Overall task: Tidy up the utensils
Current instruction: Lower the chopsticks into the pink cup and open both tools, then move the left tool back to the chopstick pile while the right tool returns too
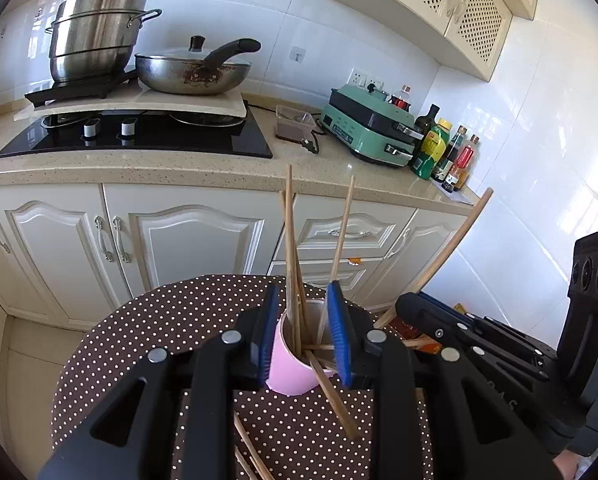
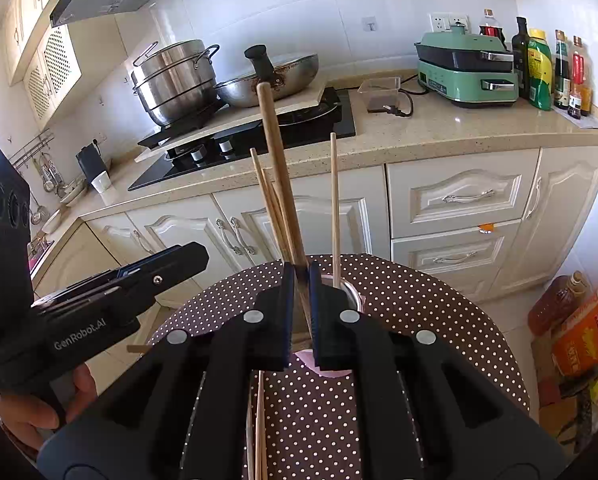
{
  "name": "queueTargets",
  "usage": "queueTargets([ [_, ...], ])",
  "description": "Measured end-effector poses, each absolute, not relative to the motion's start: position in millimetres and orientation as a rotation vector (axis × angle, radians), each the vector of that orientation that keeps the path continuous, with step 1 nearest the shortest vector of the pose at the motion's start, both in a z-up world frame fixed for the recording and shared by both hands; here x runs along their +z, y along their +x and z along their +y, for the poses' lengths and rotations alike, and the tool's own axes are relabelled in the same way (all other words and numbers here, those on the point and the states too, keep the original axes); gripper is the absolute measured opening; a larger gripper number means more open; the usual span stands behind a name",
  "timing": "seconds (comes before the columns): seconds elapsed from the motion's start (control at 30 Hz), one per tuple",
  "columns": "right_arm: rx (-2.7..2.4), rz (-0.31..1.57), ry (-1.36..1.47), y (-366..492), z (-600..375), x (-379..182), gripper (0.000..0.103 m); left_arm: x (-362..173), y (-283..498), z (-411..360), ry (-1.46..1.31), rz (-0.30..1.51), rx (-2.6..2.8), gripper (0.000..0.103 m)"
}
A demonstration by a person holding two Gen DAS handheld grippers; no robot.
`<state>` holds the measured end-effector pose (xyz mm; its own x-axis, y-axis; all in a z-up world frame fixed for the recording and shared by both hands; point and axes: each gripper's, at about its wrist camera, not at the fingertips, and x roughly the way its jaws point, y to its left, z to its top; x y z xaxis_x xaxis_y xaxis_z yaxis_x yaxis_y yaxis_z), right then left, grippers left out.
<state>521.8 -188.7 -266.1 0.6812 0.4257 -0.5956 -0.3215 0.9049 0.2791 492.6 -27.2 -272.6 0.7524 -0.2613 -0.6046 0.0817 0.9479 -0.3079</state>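
The left gripper (image 1: 305, 334) jaws clamp the pink cup (image 1: 289, 368); the right gripper (image 2: 299, 312) jaws pinch a chopstick (image 2: 277, 176), its lower end hidden.

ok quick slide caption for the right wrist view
Right gripper pinches a chopstick upright over the pink cup on the polka-dot table.

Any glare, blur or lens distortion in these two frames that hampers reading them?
Left wrist view: fisheye bends the countertop; window glare on the wall tiles; pink cup sharp. Right wrist view: same bending; held chopstick crisp; dark vignette corners.
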Motion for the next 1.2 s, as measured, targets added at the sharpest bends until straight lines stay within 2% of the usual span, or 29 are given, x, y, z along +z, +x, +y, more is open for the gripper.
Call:
queueTargets([
  [0.1,0.419,0.709,0.157,516.7,-187.8,-263.0,0.01,-268.4,486.3,-24.9,-0.278,0.694,-0.186,0.028],
  [0.17,0.412,0.704,0.158,513.5,-188.8,-260.5,0.016,-264.8,480.8,-24.0,-0.277,0.688,-0.184,0.03],
  [0.2,0.41,0.703,0.161,511.6,-188.9,-259.4,0.024,-263.2,478.7,-23.4,-0.276,0.685,-0.183,0.03],
  [0.23,0.407,0.7,0.163,509.9,-188.7,-258.3,0.027,-261.1,475.5,-22.8,-0.277,0.682,-0.183,0.03],
  [0.43,0.397,0.676,0.165,491.9,-188.4,-247.9,0.027,-252.4,456.9,-19.6,-0.27,0.676,-0.177,0.031],
  [0.73,0.399,0.676,0.166,452.5,-181.7,-243.9,0.027,-250.5,420.4,-14.1,-0.248,0.692,-0.161,0.038],
  [1.2,0.396,0.809,0.17,411.6,-169.1,-288.1,0.027,-306.2,385.5,3.5,-0.24,0.855,-0.091,0.039],
])
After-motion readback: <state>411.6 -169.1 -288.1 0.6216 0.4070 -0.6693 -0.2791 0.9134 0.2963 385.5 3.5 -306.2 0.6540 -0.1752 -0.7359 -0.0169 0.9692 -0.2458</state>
